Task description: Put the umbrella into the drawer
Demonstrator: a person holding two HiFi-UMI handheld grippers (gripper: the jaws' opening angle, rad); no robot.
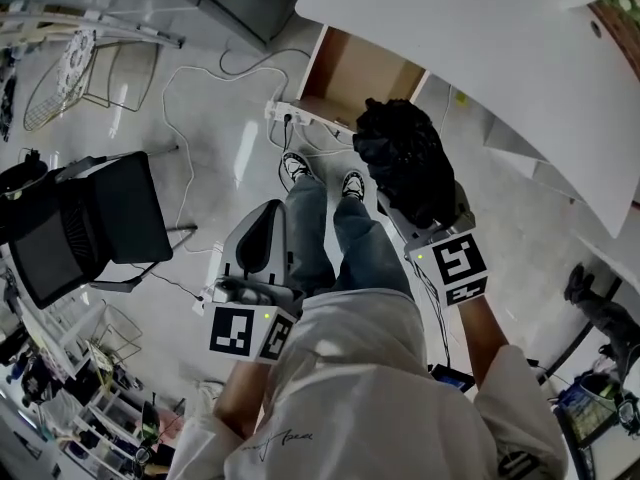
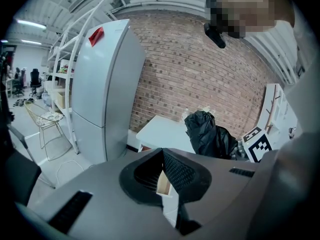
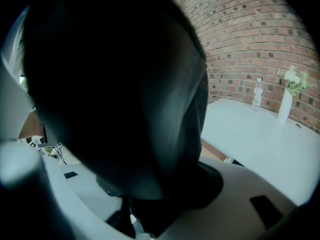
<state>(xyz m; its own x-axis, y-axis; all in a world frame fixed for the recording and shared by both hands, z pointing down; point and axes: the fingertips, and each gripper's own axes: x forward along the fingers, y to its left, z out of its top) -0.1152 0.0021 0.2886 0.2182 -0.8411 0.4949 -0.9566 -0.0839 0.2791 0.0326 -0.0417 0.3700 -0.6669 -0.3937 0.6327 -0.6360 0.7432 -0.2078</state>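
The right gripper (image 1: pixel 432 226) has its jaws clamped wide on the umbrella (image 1: pixel 405 158), a black, folded, crumpled bundle that fills most of the right gripper view and hides the jaw tips there. The umbrella is held in the air over the floor (image 1: pixel 210 88), just in front of the drawer (image 1: pixel 355 73) and not in it. The drawer stands pulled open under the edge of the white counter (image 1: pixel 480 38), its pale wooden inside bare where it shows. The left gripper (image 2: pixel 162 153) hangs lower and to the left, beside the person's leg (image 1: pixel 310 233), apart from the umbrella; its jaws are together at the tips with nothing between them, and a strip of the drawer's wood shows through the gap lower down. On the counter stand a bottle (image 3: pixel 257 94) and a white vase (image 3: pixel 286 104) with flowers, close to the brick wall (image 3: pixel 250 39). A power strip (image 1: pixel 290 116) lies on the floor near the drawer, its white cable looping away. A dark chair (image 1: pixel 90 223) stands well to the left, and a grey fridge (image 2: pixel 107 89) stands to the left of the counter, against the brick wall.
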